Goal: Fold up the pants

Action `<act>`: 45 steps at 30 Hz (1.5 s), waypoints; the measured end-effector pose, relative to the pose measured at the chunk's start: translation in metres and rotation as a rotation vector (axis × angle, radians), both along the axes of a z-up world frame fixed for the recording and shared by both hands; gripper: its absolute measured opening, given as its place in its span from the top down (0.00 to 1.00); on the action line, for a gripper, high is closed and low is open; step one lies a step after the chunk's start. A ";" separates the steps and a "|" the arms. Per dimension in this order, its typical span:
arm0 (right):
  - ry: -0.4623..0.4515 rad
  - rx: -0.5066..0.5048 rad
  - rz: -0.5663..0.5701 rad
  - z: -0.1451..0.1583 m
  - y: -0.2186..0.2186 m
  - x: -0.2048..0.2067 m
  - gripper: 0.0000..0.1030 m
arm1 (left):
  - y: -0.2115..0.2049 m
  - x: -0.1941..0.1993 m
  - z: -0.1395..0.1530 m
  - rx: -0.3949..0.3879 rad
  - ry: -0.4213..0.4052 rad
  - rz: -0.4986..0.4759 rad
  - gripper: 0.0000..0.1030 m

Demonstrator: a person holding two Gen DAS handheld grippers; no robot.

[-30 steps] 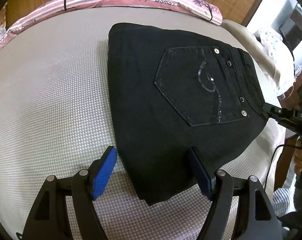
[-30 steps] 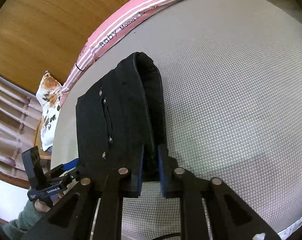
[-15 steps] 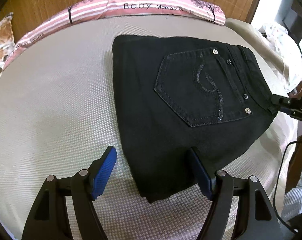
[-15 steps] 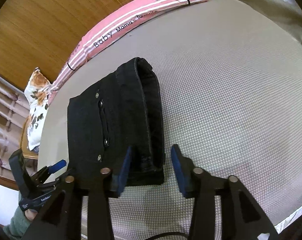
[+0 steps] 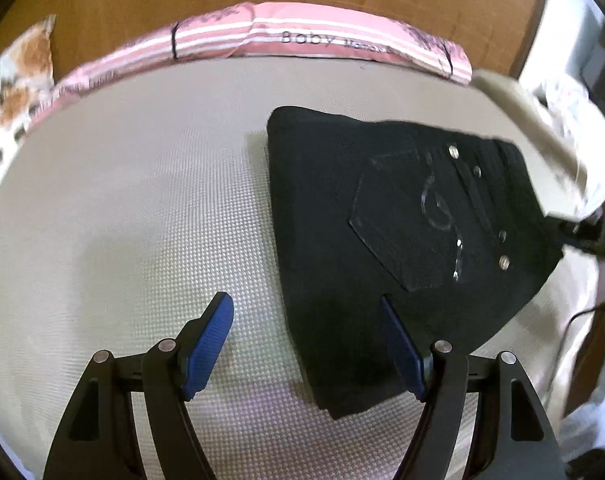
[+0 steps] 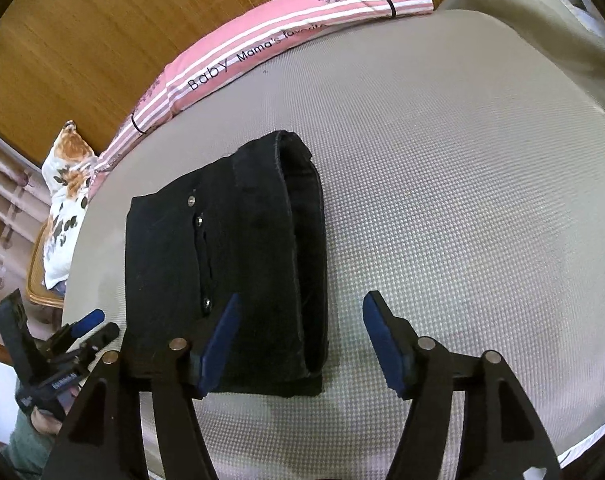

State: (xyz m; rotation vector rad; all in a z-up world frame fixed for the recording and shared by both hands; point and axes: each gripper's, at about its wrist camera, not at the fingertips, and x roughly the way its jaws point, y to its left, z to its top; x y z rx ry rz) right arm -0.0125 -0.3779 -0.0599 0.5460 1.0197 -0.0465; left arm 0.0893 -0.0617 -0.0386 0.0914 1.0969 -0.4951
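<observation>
Released now: right gripper (image 6: 298,344), clamped on the rolled waistband edge of the pants (image 6: 226,280) a second ago, spread wide and drawn back, blue fingers (image 6: 218,344) apart with nothing between them. One finger over the near corner of the bundle, the other over bare mattress (image 6: 462,200). Left gripper (image 5: 306,348) likewise open, as a second earlier, but backed away and swung leftward, so the pants (image 5: 382,240) sit off to its right, one finger (image 5: 400,350) overlapping the near black corner, contact impossible to tell.

Lying flat on the mattress, a compact black stack, back pocket up, layered edge toward the right gripper, near the pink striped pillow (image 6: 286,36). No sagging or unrolling visible after release.

Probably means folding finished: bundle holding shape unaided, both grippers retreating, nothing left but perhaps a final tidy.
</observation>
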 end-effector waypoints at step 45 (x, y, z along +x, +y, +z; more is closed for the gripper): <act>-0.028 0.488 0.201 -0.061 -0.020 0.072 0.47 | -0.002 0.066 -0.040 -0.221 0.203 0.014 0.72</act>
